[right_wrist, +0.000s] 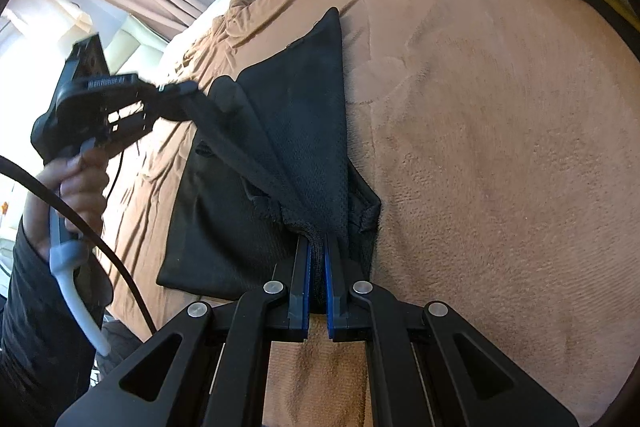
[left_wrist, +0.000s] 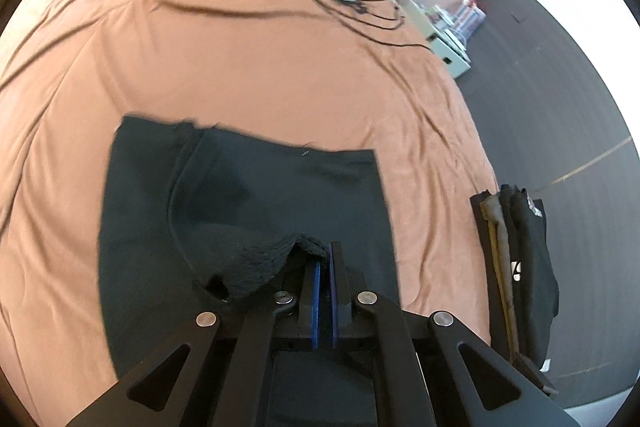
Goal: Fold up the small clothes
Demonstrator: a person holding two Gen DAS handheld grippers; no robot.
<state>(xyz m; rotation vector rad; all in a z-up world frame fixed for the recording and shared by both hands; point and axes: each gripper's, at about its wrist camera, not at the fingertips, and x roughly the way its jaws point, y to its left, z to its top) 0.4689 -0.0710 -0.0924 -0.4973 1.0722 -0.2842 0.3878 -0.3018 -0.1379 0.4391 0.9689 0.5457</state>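
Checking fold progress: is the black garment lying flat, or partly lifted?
Partly lifted. Both tongs, left and right, pinch the black garment's edge, pulling it taut; the rest lies on the brown blanket.

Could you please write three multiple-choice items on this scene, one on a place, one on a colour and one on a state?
1. Where does the stack of folded clothes lie?
A. at the bed's edge, apart from the black garment
B. on top of the black garment
C. on the floor

2. What colour is the blanket under the garment?
A. grey
B. orange-brown
C. green

3. How does the right gripper stand?
A. wide open
B. shut on nothing
C. shut on the black garment

Answers: 1 A, blanket shows between stack and garment; 2 B, the blanket is orange-brown in both views; 3 C, mesh fabric is bunched between its blue pads.
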